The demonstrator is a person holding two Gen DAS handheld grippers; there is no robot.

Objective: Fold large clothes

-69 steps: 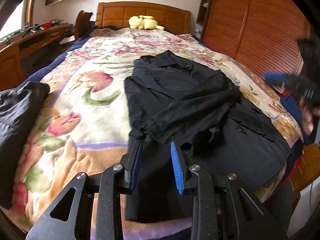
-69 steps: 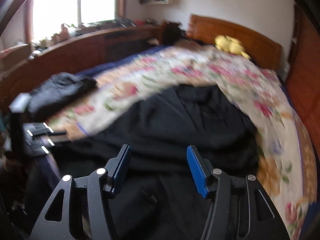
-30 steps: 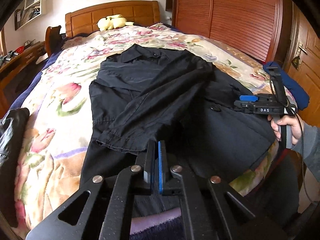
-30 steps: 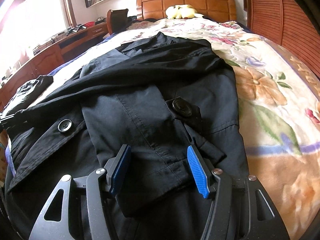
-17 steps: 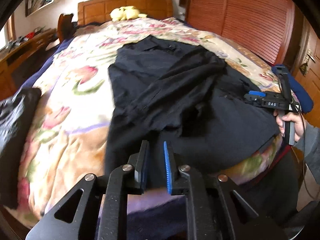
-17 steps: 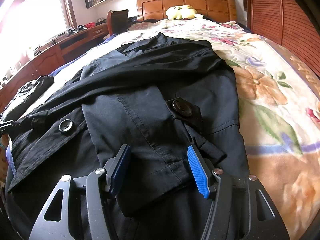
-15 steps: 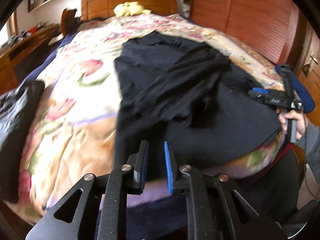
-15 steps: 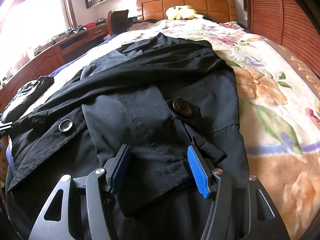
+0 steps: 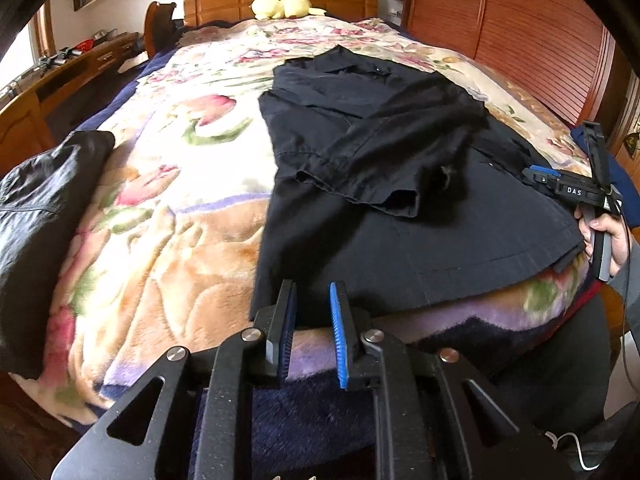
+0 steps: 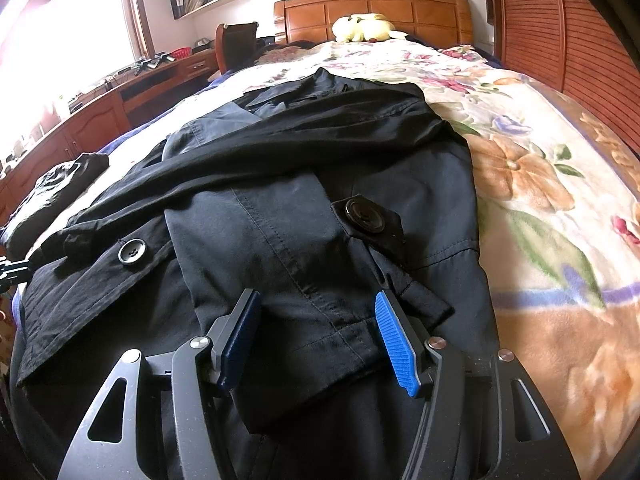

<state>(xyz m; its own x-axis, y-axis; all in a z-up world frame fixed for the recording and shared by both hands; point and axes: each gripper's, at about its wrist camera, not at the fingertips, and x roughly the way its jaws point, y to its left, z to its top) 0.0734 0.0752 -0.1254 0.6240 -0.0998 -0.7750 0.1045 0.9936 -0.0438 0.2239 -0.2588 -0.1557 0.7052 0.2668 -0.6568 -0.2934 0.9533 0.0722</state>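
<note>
A large black coat (image 9: 384, 168) lies on the floral bed cover (image 9: 168, 184), collar toward the headboard, both sleeves folded across its front. My left gripper (image 9: 312, 312) hovers just off the coat's hem at the bed's foot edge, jaws slightly apart and empty. My right gripper (image 10: 316, 328) is open, its blue pads either side of the folded sleeve cuff (image 10: 320, 312) without closing on it. The right gripper also shows in the left wrist view (image 9: 576, 192), held by a hand at the coat's right edge. Two big buttons (image 10: 366, 214) show on the coat.
A folded black garment (image 9: 40, 208) lies on the bed's left edge. A yellow plush toy (image 9: 284, 4) sits by the wooden headboard. A wooden slatted wardrobe (image 9: 520, 28) runs along the right side. A wooden desk (image 10: 120, 100) stands at the left.
My left gripper has pulled back from the sleeve to the hem at the foot of the bed and opened slightly. The right gripper has stayed over the sleeve cuff.
</note>
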